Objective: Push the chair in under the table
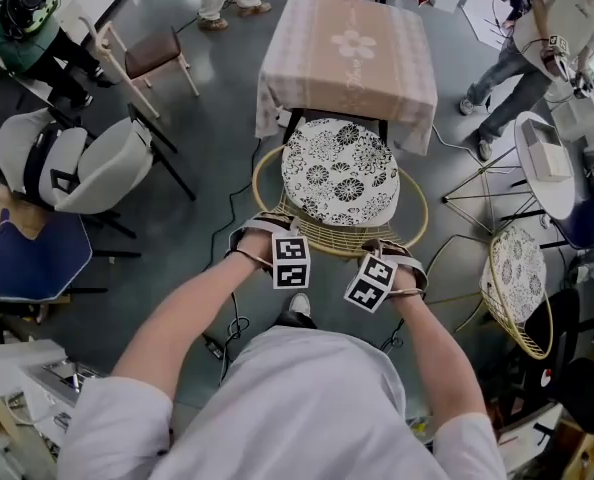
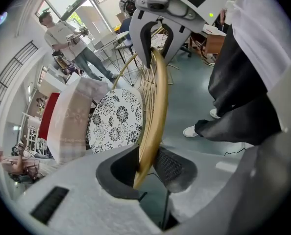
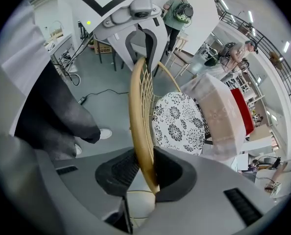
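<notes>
The chair [image 1: 339, 173], a rattan one with a black-and-white flowered cushion [image 1: 342, 168], stands on the grey floor [image 1: 207, 158] right in front of the table [image 1: 347, 53]. Its front just reaches the hanging hem of the pale cloth [image 1: 322, 108], and nearly all of the seat is out in the open. Its curved back rim [image 1: 322, 236] is on the person's side. The left gripper [image 1: 272, 230] has that rim between its jaws towards the left end, and the right gripper [image 1: 395, 253] has it towards the right end. In the left gripper view the jaws stand partly closed with the rim [image 2: 155, 106] running up between the pads [image 2: 172, 165]. It lies flat on one pad and seems to touch the other, though that contact is hard to make out. In the right gripper view the rim [image 3: 138, 111] is pinched between both pads [image 3: 121, 170], with the jaws likewise narrow. A second chair [image 1: 517, 288] of the same kind stands to the right, well apart.
</notes>
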Demonstrator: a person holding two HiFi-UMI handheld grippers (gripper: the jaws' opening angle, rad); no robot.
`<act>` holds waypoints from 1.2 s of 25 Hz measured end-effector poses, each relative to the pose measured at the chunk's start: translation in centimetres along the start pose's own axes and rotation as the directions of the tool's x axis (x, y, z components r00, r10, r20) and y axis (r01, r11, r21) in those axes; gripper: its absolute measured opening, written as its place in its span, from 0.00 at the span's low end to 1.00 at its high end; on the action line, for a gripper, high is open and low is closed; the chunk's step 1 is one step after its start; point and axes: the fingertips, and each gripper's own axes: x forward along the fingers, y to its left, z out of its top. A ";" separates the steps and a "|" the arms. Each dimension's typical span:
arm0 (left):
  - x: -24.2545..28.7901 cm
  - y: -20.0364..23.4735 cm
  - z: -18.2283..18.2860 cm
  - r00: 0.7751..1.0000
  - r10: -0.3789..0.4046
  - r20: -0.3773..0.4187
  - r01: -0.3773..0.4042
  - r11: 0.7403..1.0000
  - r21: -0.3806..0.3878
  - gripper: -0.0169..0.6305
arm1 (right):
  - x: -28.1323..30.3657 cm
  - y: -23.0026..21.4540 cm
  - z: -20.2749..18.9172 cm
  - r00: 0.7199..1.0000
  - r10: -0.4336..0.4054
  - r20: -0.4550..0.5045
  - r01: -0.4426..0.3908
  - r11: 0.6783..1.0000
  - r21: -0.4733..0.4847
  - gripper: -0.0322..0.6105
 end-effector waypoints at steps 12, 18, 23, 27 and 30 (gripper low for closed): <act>1.0 3.7 -0.2 1.000 0.009 -0.006 -0.010 1.000 -0.007 0.16 | 1.1 -3.7 0.4 1.000 -0.025 -0.012 0.025 1.000 0.006 0.16; 1.9 6.1 -0.2 1.000 0.022 -0.020 -0.022 1.000 -0.019 0.16 | 1.9 -6.0 0.5 0.999 -0.032 0.009 0.032 0.999 0.005 0.17; 2.7 8.5 -0.5 0.999 0.028 -0.034 -0.029 0.999 -0.031 0.16 | 2.7 -8.2 1.0 0.999 -0.027 0.022 0.027 1.000 0.001 0.17; 3.2 10.4 -0.9 0.999 0.027 -0.044 -0.029 0.999 -0.035 0.16 | 3.3 -10.1 1.5 0.999 -0.025 0.030 0.025 1.000 0.002 0.17; 3.7 11.9 -1.1 0.998 0.029 -0.050 -0.031 0.999 -0.039 0.16 | 3.7 -11.5 1.8 0.999 -0.028 0.036 0.027 1.000 0.007 0.17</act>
